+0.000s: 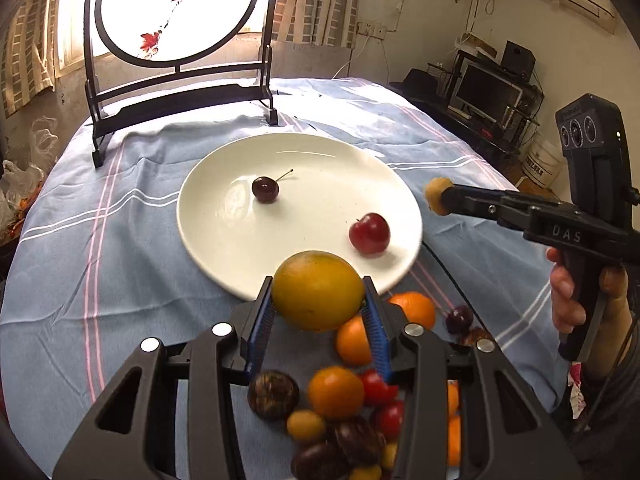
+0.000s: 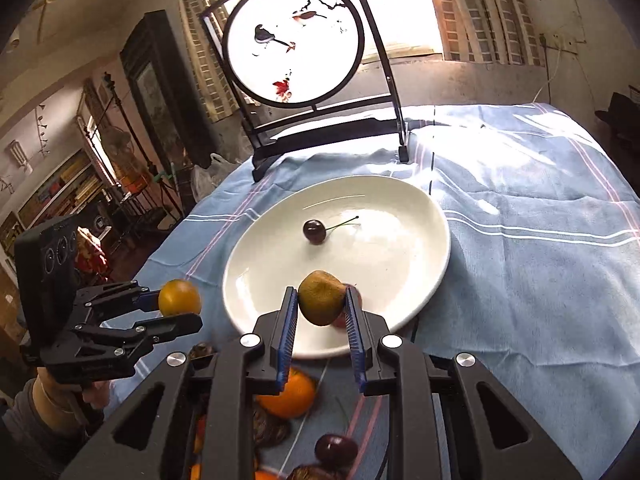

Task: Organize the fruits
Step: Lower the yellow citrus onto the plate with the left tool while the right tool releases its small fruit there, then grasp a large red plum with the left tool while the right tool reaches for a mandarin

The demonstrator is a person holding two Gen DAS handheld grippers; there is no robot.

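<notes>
Your left gripper (image 1: 318, 294) is pinching the yellow-orange fruit (image 1: 318, 290) at the plate's (image 1: 240, 248) near rim, low centre of frame. Your right gripper (image 2: 320, 304) is clamped on a small brownish fruit (image 2: 321, 297) over the same rim. Most of the plate is open, just a cherry (image 1: 265, 189) and a red fruit (image 1: 369, 234). Only the left view shows the whole fruit pile (image 1: 340, 412) underneath.

White plate (image 1: 224, 240) w/ dark red cherry (image 1: 265, 189), red fruit (image 1: 369, 234); blue cloth (image 1: 120, 240), white & pink stripes
</notes>
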